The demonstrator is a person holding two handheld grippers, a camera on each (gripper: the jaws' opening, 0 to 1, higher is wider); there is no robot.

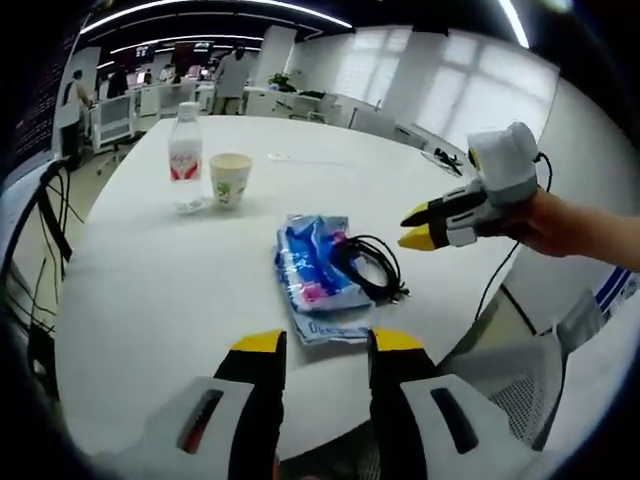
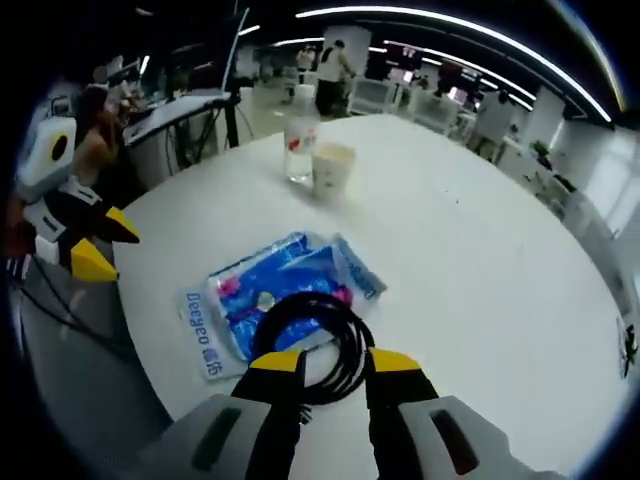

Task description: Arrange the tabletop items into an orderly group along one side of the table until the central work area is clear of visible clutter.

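Left gripper (image 1: 322,342): nearest my left camera, its yellow-tipped jaws rise from 6 o'clock, parted with nothing between them, hovering over the near table edge just short of the blue packet.
Right gripper (image 2: 333,360): nearest my right camera, jaws parted and released, tips above the near loop of the black cable; I can't tell whether they touch it.
Right gripper, seen from the left gripper view (image 1: 425,225): enters at 3 o'clock, held in a person's hand (image 1: 560,222), jaws pointing toward 9 o'clock, off the table edge and apart from the cable.
Left gripper, seen from the right gripper view (image 2: 100,242): at 9 o'clock, beyond the table's rim, yellow tips aimed at 3 o'clock, slightly spread.
Blue packet (image 1: 315,272): a flat blue-and-white plastic pack with pink marks, lying on the white round table (image 1: 150,290) near its edge.
Black cable (image 2: 315,325): coiled, resting partly on the packet and partly on the table.
Water bottle (image 1: 185,158): upright, clear, red label, at 11 o'clock in my left gripper view, well apart from the packet.
Paper cup (image 1: 230,180): upright, just beside the bottle.
Right gripper view adds: printed lettering on the packet's white end, and office desks beyond the table at 12 o'clock.
Left gripper view adds: a grey mesh chair (image 1: 520,385) at 4 o'clock, tucked at the table's edge.
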